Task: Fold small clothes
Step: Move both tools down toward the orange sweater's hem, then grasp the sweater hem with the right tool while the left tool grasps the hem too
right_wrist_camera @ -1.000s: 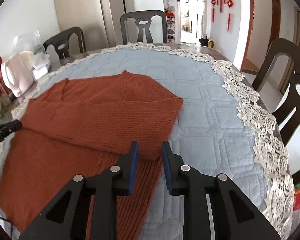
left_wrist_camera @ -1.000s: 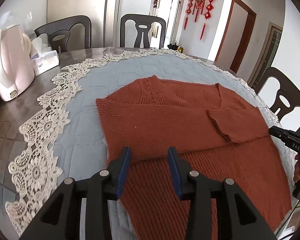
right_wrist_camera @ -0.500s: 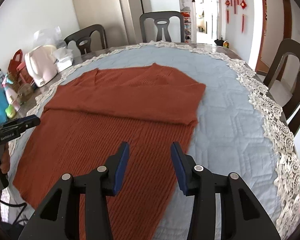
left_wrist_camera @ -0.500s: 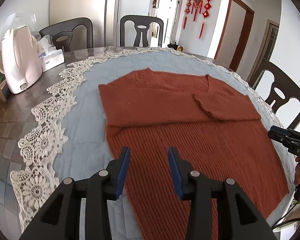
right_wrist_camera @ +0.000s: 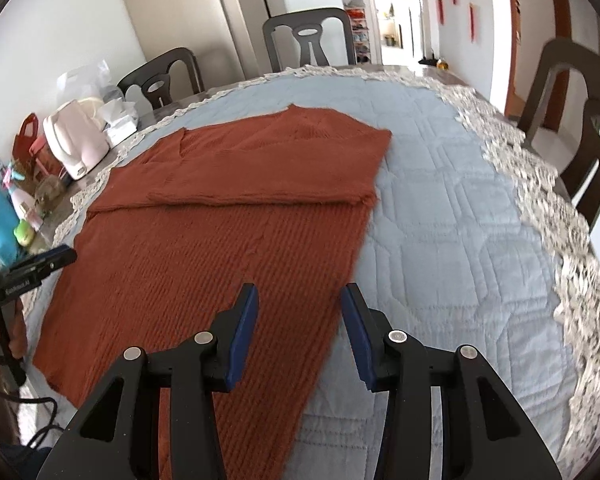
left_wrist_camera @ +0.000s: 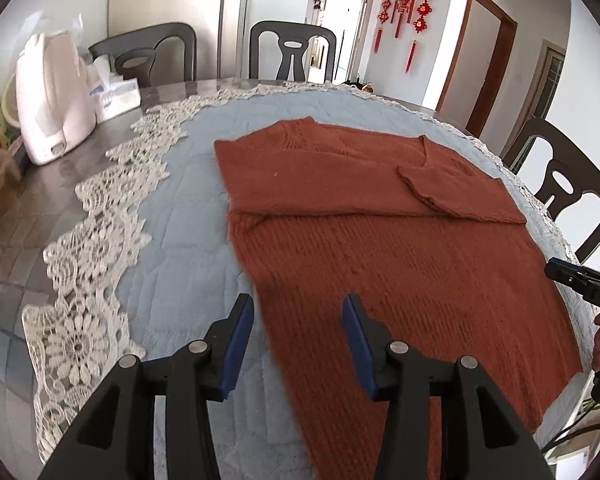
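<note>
A rust-red knit sweater lies flat on the blue quilted cloth, with both sleeves folded across its chest. My left gripper hovers over the sweater's lower left edge. Its jaws are opening and its pads press on nothing. In the right wrist view the sweater stretches away to the left. My right gripper hangs open above the lower right edge and holds nothing. Each gripper also shows in the other's view: the right gripper and the left gripper, each held in a hand.
A pale pink kettle and a tissue box stand at the table's far left. White lace borders the cloth. Dark chairs ring the table. Small bottles and a blue pack sit by the left edge.
Both grippers have drawn back from the folded sleeves toward the sweater's lower part. The right jaws spread wide from near the sleeve fold, and the left jaws have widened a little.
</note>
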`<act>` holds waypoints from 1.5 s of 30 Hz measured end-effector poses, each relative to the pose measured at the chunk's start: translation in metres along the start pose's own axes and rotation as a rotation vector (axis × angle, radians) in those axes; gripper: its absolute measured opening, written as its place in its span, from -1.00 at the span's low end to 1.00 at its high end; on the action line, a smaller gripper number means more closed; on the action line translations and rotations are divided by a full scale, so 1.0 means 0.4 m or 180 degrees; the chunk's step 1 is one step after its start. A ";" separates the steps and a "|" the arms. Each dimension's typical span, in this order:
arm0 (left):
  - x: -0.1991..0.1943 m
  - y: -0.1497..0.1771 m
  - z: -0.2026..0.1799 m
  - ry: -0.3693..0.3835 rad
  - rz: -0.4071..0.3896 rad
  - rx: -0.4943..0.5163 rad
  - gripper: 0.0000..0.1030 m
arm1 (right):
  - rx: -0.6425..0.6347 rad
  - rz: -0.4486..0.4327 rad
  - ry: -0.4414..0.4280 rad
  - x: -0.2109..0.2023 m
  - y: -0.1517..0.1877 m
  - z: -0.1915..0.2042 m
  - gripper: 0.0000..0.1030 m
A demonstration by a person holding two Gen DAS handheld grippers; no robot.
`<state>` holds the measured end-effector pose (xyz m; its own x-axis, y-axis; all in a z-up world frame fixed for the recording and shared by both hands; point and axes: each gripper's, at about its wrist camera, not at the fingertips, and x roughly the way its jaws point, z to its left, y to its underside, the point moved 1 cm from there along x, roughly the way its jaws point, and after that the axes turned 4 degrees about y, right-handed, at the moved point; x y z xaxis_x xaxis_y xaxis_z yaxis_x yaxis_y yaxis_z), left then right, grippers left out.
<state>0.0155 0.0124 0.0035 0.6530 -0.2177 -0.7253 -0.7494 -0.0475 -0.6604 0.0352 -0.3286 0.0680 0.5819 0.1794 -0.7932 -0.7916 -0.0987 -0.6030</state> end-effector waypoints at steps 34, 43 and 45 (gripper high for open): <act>-0.045 0.114 -0.008 0.1177 0.0154 -0.0681 -0.62 | 0.0478 0.0413 -0.1215 -0.019 0.107 0.021 -0.77; -0.105 0.119 0.054 0.1309 -0.0020 -0.0769 -0.86 | 0.0572 0.0228 -0.1380 -0.070 0.114 -0.003 -0.83; -0.108 0.130 0.061 0.1300 -0.0008 -0.0765 -0.86 | 0.0612 0.0249 -0.1365 -0.066 0.122 -0.012 -0.83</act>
<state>-0.0490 0.0430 -0.0039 0.5944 -0.5807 -0.5563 -0.7834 -0.2621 -0.5635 -0.0180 -0.3428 0.0589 0.4218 0.5705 -0.7047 -0.8736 0.0476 -0.4844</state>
